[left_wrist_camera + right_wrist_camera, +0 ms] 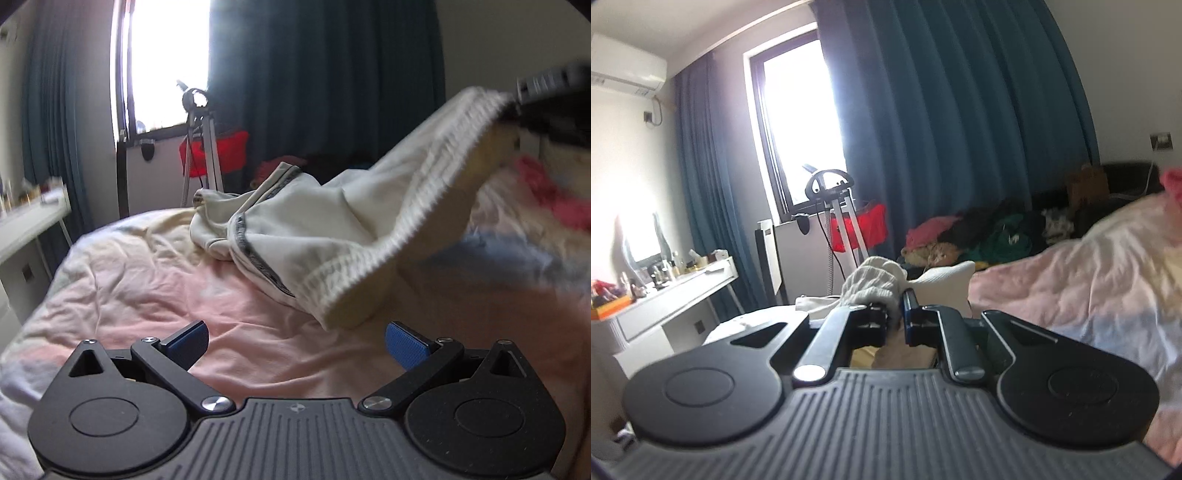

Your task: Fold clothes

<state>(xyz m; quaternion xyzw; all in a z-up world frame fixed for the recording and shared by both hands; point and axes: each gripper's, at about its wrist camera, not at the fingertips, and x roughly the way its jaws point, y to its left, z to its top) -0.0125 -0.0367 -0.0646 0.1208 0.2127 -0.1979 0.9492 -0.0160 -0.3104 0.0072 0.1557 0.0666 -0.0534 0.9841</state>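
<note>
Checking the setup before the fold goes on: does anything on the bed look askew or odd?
The white garment is not flat: the right gripper is shut on its ribbed hem and holds that end up, while the rest lies bunched on the pink bedding. The left gripper is open and holds nothing.

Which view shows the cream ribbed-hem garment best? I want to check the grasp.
The left wrist view: the cream ribbed-hem garment stretches from the bed up to the right hand-held gripper. The right wrist view shows only bunched hem between closed fingers.
</note>
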